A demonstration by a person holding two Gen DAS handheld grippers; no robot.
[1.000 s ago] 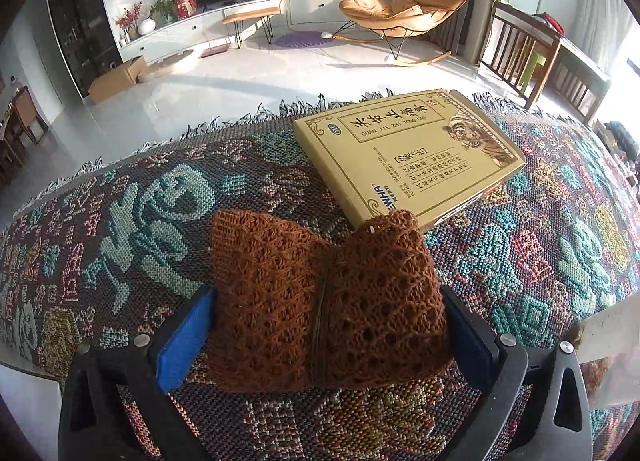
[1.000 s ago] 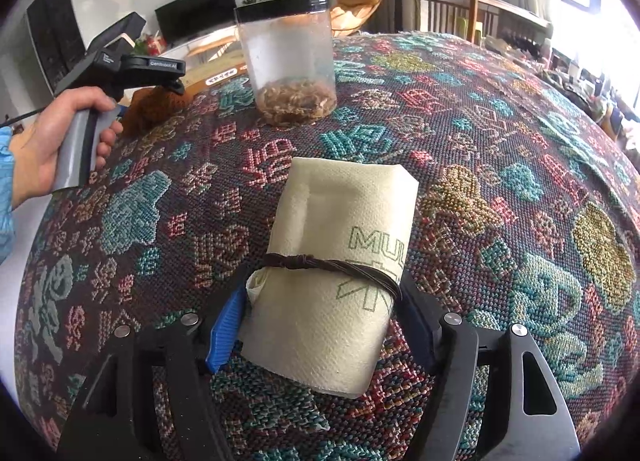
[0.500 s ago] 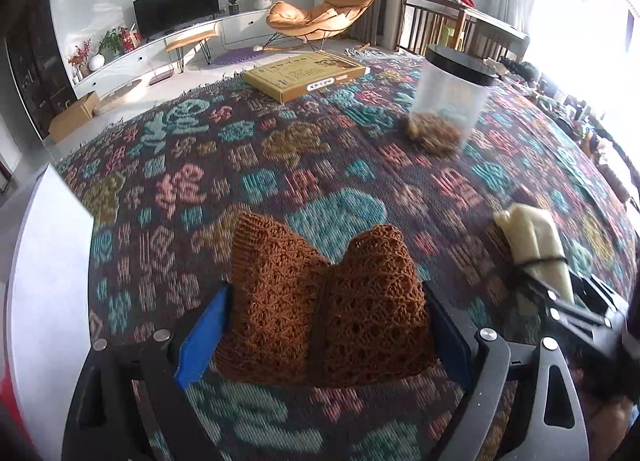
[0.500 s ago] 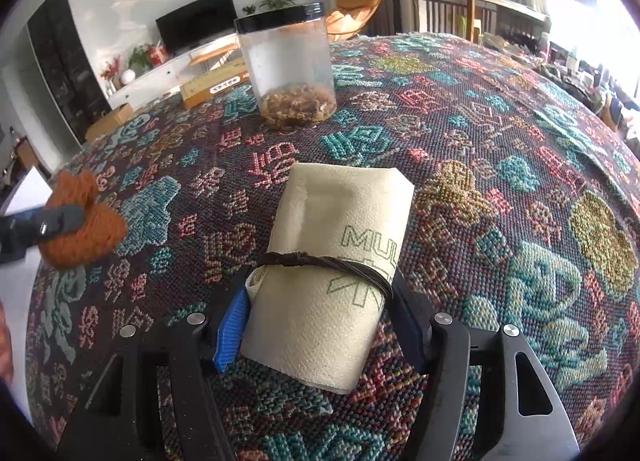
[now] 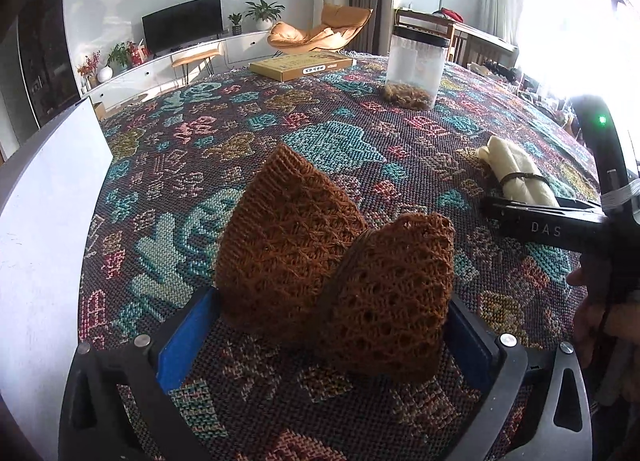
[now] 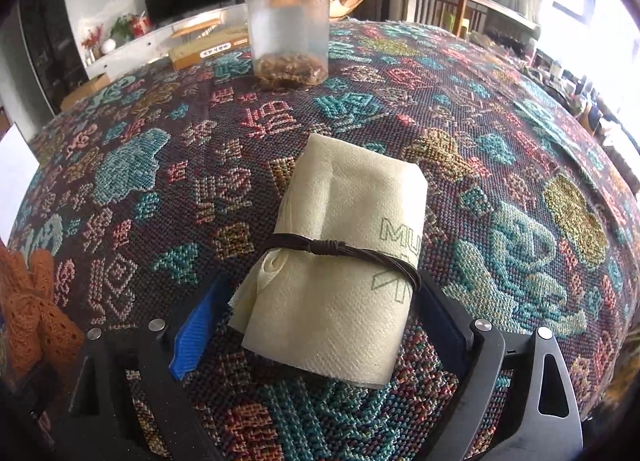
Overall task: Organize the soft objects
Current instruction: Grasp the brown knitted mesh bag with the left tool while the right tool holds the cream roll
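Straddling the knit (image 5: 304, 261) with the left gripper (image 5: 332, 301), jaws let go and just spread wider, cloth lying loose between the pads. Sitting on the tablecloth (image 5: 168, 189), bunched into two brown humps, pinched at the middle. Flanked on the left by a white sheet (image 5: 40, 221) at the table edge. Showing also at the left margin of the right wrist view, low and near.

Straddling the roll (image 6: 332, 269) with the right gripper (image 6: 320, 285) likewise, jaws released and just widened, blue pad (image 6: 192, 321) standing clear of the paper, other pad just beside the band (image 6: 320, 247). Lying on the tablecloth, cream paper tied round with that dark band, green letters on its side. Lying to the right of the knit and apart from it, as seen from the left wrist, with a hand (image 5: 600, 317) gripping the right tool's handle at the frame edge.

Further back, standing upright on the cloth: jar (image 6: 288, 29), clear, black lid, brown shreds at the bottom. Beyond it, lying flat near the far edge: yellow box (image 5: 300, 65). Past the table: TV (image 5: 182, 23), orange chair (image 5: 320, 29), plants, bright window on the right.
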